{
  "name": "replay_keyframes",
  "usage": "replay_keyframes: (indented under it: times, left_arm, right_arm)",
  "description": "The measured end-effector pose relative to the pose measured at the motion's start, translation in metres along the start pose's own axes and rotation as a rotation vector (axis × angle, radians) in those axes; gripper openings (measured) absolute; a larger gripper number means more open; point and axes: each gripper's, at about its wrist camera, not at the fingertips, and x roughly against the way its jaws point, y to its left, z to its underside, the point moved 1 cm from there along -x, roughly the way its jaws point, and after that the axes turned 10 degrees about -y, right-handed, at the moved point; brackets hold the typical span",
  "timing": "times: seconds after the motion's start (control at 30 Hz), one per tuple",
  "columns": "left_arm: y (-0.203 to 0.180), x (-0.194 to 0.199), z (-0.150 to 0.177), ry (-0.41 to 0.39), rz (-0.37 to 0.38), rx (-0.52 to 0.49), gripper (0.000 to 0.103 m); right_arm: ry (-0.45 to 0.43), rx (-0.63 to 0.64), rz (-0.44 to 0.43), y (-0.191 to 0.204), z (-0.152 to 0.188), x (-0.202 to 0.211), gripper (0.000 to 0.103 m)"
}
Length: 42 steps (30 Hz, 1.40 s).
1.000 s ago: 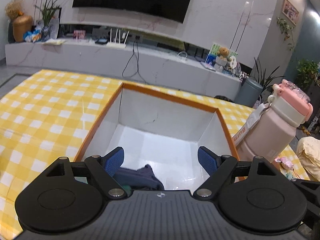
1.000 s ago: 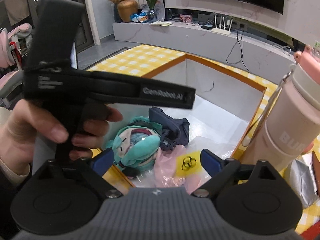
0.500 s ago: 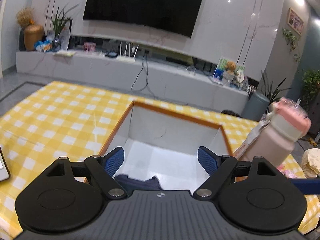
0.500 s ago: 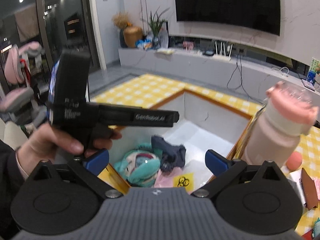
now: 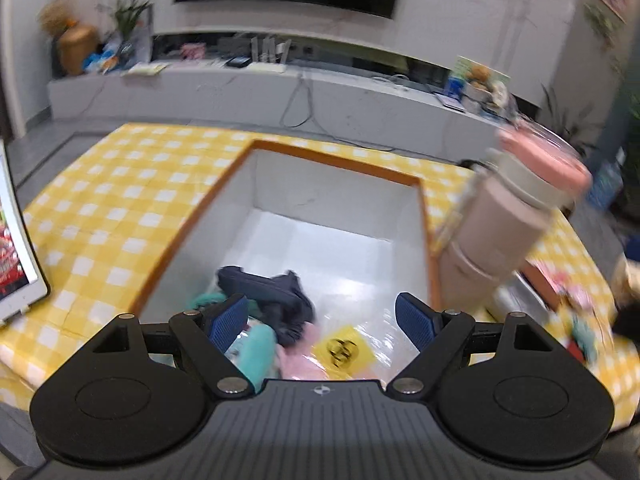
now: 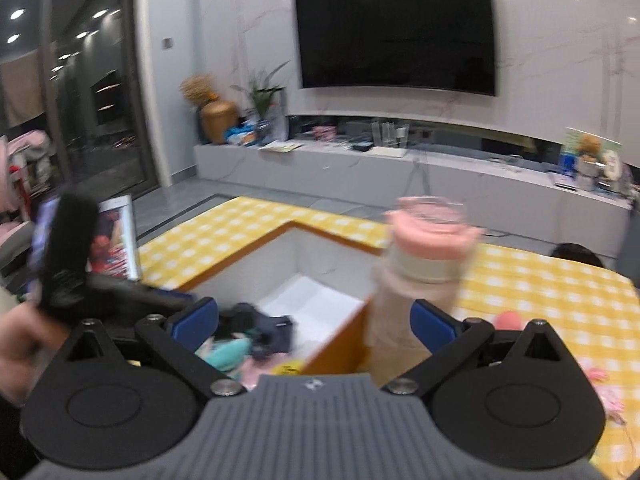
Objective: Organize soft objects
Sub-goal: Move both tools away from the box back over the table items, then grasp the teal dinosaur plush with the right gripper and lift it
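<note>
Below the open left tool, soft toys in the box.

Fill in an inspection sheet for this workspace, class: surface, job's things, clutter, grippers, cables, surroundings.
Surface: yellow checked tablecloth.
Job's things: orange-rimmed box holding a teal plush, dark cloth and a clear bag with a yellow label.
Clutter: pink bottle standing beside the box; tablet at the table's edge.
Grippers: left gripper and right gripper both open, holding nothing.
Cables: one hanging down the TV bench.
Surroundings: wall TV, plants.
</note>
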Motion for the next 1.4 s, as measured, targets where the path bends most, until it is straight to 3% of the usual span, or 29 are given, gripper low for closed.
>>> replay_keyframes:
  times: [0.17, 0.4, 0.63, 0.9, 1.03, 1.2, 1.4]
  left_arm:
    - [-0.051, 0.022, 0.022, -0.043, 0.081, -0.118, 0.098]
    - [-0.124, 0.026, 0.05, -0.011, 0.356, -0.223, 0.098]
    - [-0.17, 0.004, 0.072, -0.009, 0.433, -0.252, 0.098]
    - [-0.187, -0.033, 0.097, 0.041, 0.421, -0.213, 0.098]
    - [-0.195, -0.057, 0.107, 0.064, 0.379, -0.203, 0.098]
    - [-0.194, -0.073, 0.115, 0.103, 0.325, -0.183, 0.096]
    - [-0.196, -0.075, 0.118, 0.121, 0.341, -0.154, 0.096]
  right_arm:
    - [0.003, -0.082, 0.142, -0.05, 0.007, 0.02, 0.1]
    - [0.071, -0.15, 0.341, -0.107, 0.032, 0.028, 0.1]
    - [0.145, -0.293, 0.446, -0.175, 0.064, 0.024, 0.1]
    - [0.183, -0.463, 0.483, -0.233, 0.103, 0.034, 0.1]
    - [0.215, -0.598, 0.482, -0.263, 0.123, 0.031, 0.099]
    - [0.256, -0.625, 0.497, -0.282, 0.14, 0.028, 0.095]
    - [0.318, -0.67, 0.529, -0.3, 0.157, 0.011, 0.09]
